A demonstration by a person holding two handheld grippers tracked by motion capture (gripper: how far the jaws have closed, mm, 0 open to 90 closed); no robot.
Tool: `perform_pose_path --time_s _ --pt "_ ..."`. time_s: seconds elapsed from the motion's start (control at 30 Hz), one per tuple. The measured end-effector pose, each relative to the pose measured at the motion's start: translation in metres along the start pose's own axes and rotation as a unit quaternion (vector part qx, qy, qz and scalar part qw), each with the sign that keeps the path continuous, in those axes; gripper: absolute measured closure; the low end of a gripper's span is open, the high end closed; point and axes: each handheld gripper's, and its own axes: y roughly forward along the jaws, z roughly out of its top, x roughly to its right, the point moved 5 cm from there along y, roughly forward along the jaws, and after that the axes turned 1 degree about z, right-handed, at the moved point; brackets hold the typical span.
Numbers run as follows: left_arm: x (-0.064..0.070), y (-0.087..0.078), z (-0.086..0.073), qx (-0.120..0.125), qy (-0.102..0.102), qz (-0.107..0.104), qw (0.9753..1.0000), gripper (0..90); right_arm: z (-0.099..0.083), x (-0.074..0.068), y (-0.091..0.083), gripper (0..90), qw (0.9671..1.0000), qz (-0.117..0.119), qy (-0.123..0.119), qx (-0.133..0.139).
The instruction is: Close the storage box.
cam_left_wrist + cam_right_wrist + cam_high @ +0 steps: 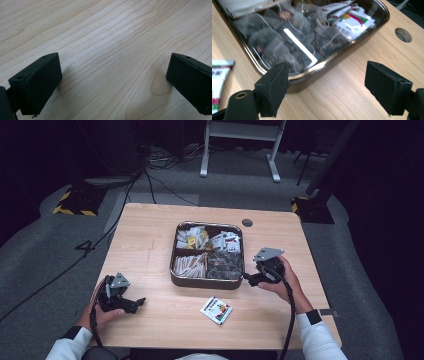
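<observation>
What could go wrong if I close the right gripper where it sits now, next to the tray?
The right gripper is open, with one jaw at the tray rim near the mesh tea bags. Closing here might pinch the rim and drag or tip the tray. A push into the compartment could snag several tangled bags and strings. The loose packet lies on the table between both grippers, and a sweeping hand could knock it.

High view overlooks table (150,235); right gripper view close on tray (332,65).
</observation>
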Motion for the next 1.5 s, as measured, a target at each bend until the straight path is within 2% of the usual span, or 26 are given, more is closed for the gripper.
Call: perform_pose_path --time_s 0.33,0.7,0.83,0.93,1.07,1.5 --pt "0.000 0.000 0.000 0.000 0.000 0.000 1.0000 0.5 -0.030 0.002 -0.009 19.3 0.9997 -0.014 -0.010 -0.016" --pt "0.000 0.000 0.000 0.000 0.000 0.000 1.0000 0.5 -0.060 0.002 -0.015 19.3 0.9993 -0.021 -0.002 -0.031" --pt "0.000 0.000 0.000 0.000 0.000 0.000 1.0000 0.5 -0.068 0.001 -0.016 19.3 0.9995 -0.022 0.005 -0.023" --pt "0.000 0.000 0.000 0.000 0.000 0.000 1.0000 0.5 -0.076 0.001 -0.017 19.3 0.9993 -0.022 0.008 -0.029" --pt "0.000 0.000 0.000 0.000 0.000 0.000 1.0000 0.5 -0.088 0.003 -0.017 19.4 0.9989 -0.025 0.020 -0.035" --pt "0.000 0.000 0.000 0.000 0.000 0.000 1.0000 0.5 -0.134 0.011 -0.028 19.6 0.9951 -0.028 0.091 -0.026"
